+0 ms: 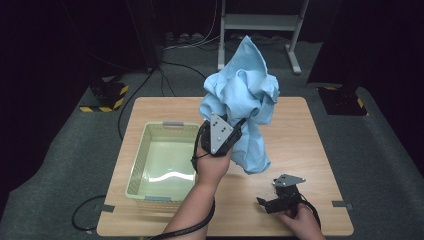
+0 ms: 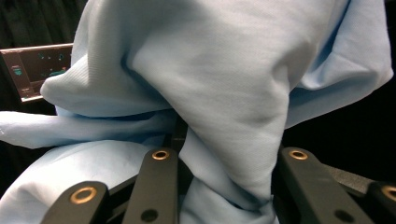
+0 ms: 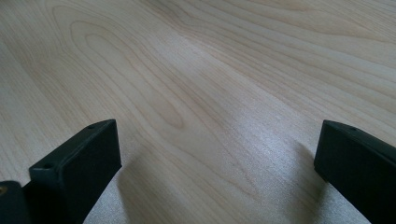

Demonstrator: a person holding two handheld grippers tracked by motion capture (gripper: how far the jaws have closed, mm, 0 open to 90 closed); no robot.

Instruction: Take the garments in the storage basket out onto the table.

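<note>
A light blue cloth [image 1: 243,95] is held high above the middle of the wooden table [image 1: 295,125], bunched and hanging down. My left gripper [image 1: 231,131] is raised under it and shut on the cloth [image 2: 219,93], whose folds drape over both black jaws in the left gripper view. My right gripper [image 1: 266,202] rests low near the table's front right edge, jaws wide apart, with bare table [image 3: 196,84] between them in the right gripper view.
A pale green plastic basket [image 1: 137,165] stands on the left half of the table, left of my raised arm. Cables and a white metal stand [image 1: 260,22] lie on the grey floor beyond the table.
</note>
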